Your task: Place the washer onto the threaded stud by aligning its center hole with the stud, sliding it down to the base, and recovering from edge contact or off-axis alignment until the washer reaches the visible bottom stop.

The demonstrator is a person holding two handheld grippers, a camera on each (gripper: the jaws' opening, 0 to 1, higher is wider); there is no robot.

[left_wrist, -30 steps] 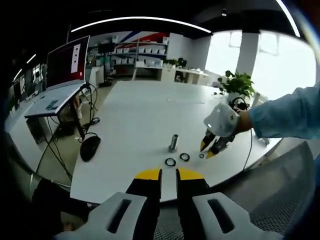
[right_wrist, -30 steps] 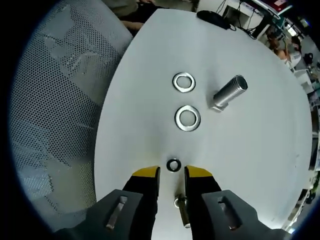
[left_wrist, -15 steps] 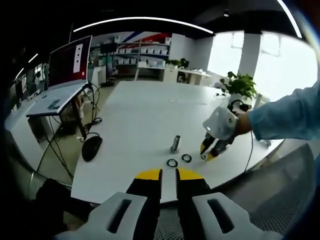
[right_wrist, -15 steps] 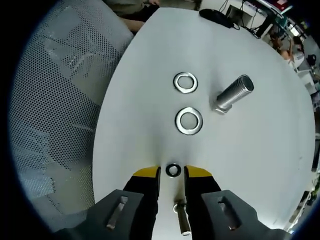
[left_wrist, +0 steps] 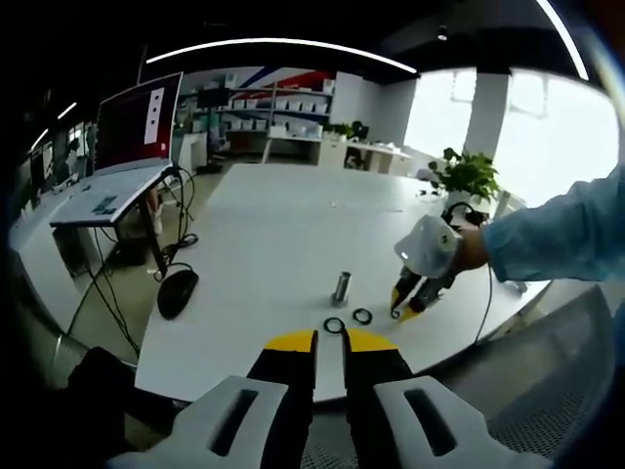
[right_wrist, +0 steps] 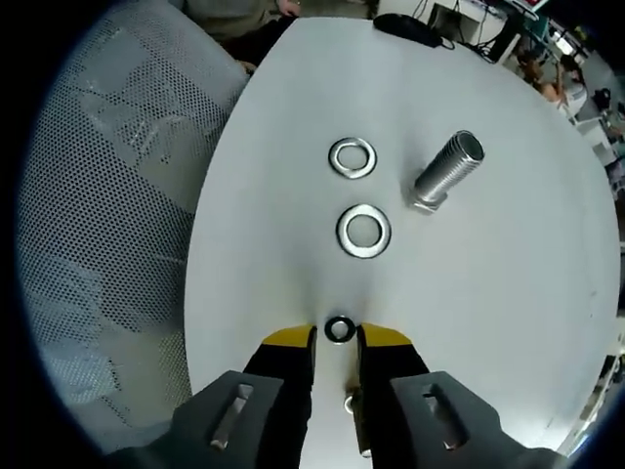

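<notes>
Steel, thin and slippery: the small washer [right_wrist: 339,328] lies flat on the table [right_wrist: 508,293], between the right gripper [right_wrist: 338,337] tips, jaws apart. Stud [right_wrist: 447,172] at one o'clock. Grab its rim. Left gripper [left_wrist: 328,341] nearly closed, empty.

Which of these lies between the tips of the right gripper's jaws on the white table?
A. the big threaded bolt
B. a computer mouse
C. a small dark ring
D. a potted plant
C: in the right gripper view the small dark ring sits between the yellow jaw tips of the right gripper, while the bolt stands farther off on the table, beyond two larger washers.
</notes>
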